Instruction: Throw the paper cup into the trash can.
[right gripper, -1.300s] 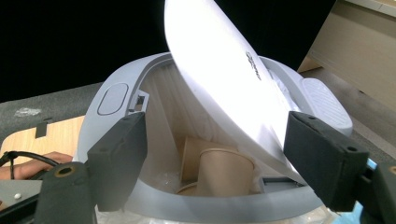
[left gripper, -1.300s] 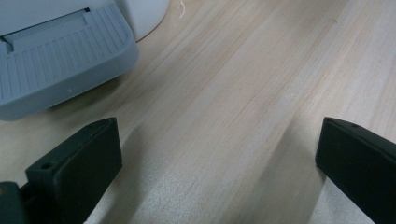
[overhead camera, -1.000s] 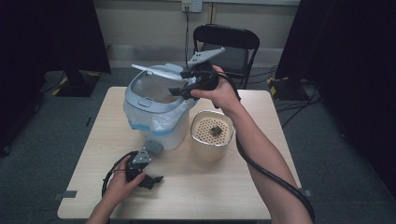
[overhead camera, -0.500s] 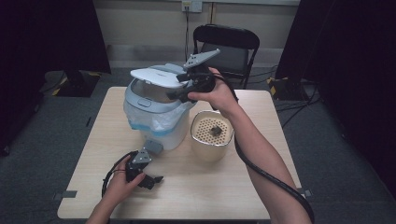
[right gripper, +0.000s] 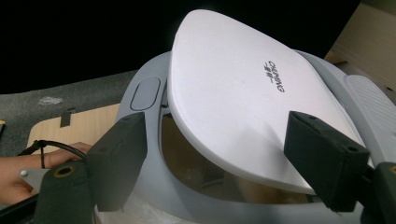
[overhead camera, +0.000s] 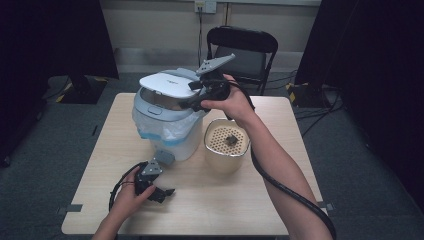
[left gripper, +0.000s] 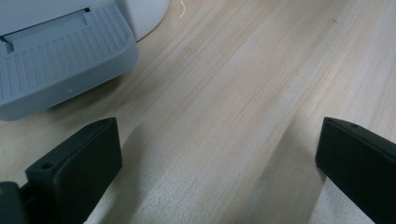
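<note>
My right gripper point(overhead camera: 192, 100): jaws apart, straddling the white oval plastic lid point(right gripper: 243, 98) of the grey pedal bin point(overhead camera: 167, 132) on the table, propping it half-raised | my left gripper point(overhead camera: 167, 191): open, parked on the pale wooden table point(overhead camera: 240, 210) near the pedal, out of the way.

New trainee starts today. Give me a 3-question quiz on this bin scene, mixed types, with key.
1. True or false: the white lid of the bin is fully shut.
2. What lies between the jaws of the left gripper? A) a cup B) bare table C) a bag
3. Which thing stands beside the bin, under the person's right forearm?

Key: 1 false, it stands partly raised at the right gripper. 2 B. 3 the cream container with a holed top.
</note>
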Demonstrator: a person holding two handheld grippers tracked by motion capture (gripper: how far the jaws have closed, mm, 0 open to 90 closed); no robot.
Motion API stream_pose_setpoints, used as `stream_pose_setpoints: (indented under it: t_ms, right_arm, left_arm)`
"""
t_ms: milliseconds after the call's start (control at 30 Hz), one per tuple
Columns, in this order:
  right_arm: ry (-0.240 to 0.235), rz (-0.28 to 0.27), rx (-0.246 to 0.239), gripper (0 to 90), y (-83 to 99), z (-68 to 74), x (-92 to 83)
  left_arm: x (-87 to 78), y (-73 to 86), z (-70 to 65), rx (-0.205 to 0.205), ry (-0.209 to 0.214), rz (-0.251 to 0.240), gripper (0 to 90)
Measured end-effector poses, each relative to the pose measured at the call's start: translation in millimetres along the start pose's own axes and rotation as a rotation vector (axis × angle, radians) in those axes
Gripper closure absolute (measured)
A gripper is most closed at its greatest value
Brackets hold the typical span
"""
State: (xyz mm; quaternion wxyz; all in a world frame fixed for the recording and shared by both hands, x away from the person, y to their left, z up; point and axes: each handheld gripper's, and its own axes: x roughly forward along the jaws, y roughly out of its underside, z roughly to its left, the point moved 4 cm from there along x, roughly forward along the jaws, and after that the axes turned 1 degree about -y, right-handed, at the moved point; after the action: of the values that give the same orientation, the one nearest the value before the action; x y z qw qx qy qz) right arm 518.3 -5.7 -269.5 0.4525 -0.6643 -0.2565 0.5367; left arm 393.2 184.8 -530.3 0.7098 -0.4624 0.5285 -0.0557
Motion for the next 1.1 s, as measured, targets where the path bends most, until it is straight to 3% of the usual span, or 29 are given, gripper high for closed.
stream_pose_setpoints:
  t_ms: [633,1000,1100]
  right_arm:
    - [0.015,0.035,-0.047,21.8,0.1,8.6,-0.1]
    - [-0.003,0.038,-0.044,22.5,1.7,15.2,1.1]
    - [-0.022,0.042,-0.044,26.4,2.6,16.7,1.7]
  left_arm:
    - [0.0,0.0,0.0,0.001,0.000,0.001,0.0]
    - [0.0,0.0,-0.1,-0.001,0.000,-0.001,0.0]
    - [0.0,0.0,-0.1,-0.001,0.000,-0.001,0.0]
